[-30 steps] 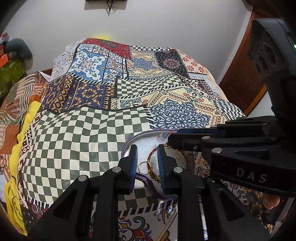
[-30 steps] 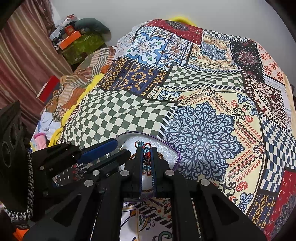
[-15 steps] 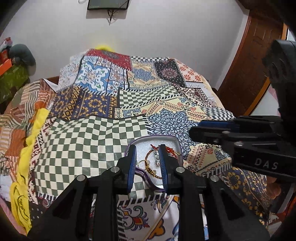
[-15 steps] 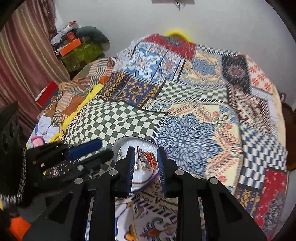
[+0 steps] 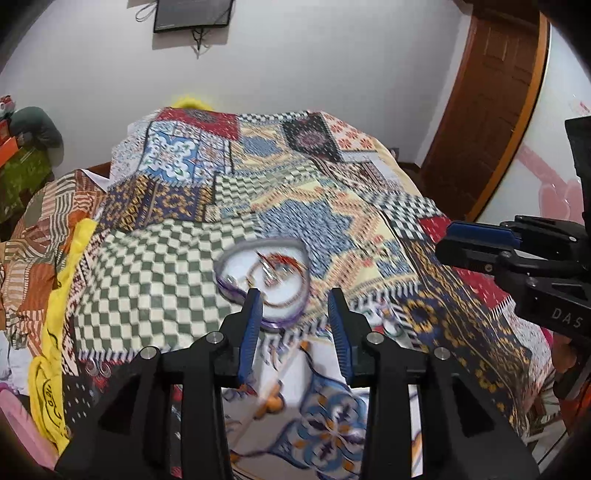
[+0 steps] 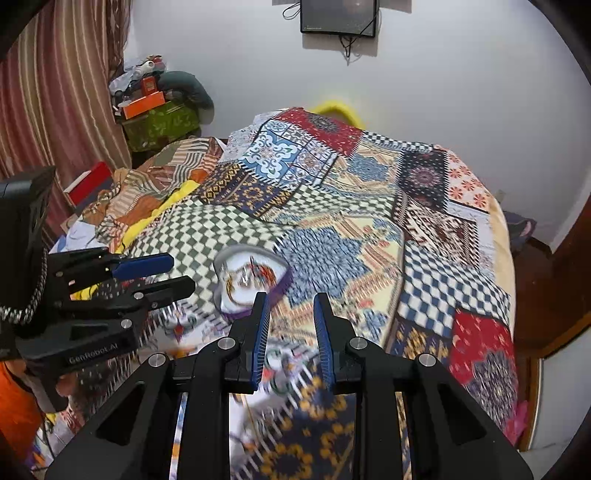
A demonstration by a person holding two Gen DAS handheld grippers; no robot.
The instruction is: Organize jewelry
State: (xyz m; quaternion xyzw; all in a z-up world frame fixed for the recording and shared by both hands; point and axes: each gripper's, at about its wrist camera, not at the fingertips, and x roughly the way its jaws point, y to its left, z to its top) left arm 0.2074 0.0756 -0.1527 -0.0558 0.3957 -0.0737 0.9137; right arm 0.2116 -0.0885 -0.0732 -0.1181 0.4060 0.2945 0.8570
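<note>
Jewelry (image 5: 275, 267) lies in a shallow heart-shaped tray (image 5: 236, 291) with a purple rim, resting on the patchwork bedspread (image 5: 159, 280) near the close end of the bed. The pieces are blurred: a gold ring-shaped bangle, something red and beaded, and a few silvery bits can be made out, all tangled together in the tray's pale interior. From the right wrist view the same tray (image 6: 227, 308) shows the jewelry (image 6: 255, 275) heaped toward its far side.

Both tools hang above the bed, apart from the tray. The left gripper (image 5: 295, 325) has its blue-padded fingers (image 5: 251, 332) spread wide with nothing between them; the tray's near edge sits just beyond the left fingertip. The right gripper (image 6: 290, 325) likewise has its fingers (image 6: 323, 336) spread and holds nothing, the tray lying just ahead and to the left of them. Each gripper shows in the other's view: the right gripper (image 5: 480, 245) at the right edge, the left gripper (image 6: 162, 275) at the left edge, its fingers parted.

A dark screen (image 6: 338, 16) hangs on the white wall behind the bed, a wooden door (image 5: 484, 110) stands to the right, and a striped curtain (image 6: 55, 92) hangs at the left beside a pile of boxes and cloth.
</note>
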